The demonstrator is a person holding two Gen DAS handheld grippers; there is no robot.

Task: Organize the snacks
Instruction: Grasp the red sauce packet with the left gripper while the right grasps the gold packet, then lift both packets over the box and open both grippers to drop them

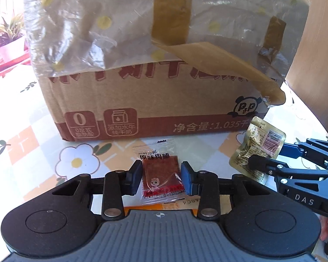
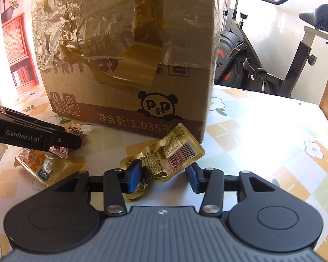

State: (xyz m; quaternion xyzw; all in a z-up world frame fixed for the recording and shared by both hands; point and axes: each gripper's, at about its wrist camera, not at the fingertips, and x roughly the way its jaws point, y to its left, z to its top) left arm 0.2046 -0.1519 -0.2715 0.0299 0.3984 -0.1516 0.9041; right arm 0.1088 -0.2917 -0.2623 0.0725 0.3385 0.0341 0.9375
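Flower-patterned table (image 2: 262, 135) bearing taped cardboard box (image 2: 129, 69) and orange snack packet (image 2: 41, 166).

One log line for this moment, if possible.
left gripper: closed on red jerky packet | right gripper: open, gold packet between jaws | cardboard box: behind both

Snacks in front of the box, on the table

Your left gripper (image 1: 161, 178) straddles the jerky packet (image 1: 160, 174), which lies before the cardboard box (image 1: 142, 91) on the table (image 1: 21, 131); to its right, your right gripper (image 2: 163, 174) has the foil pouch (image 2: 164, 155) between its fingers.
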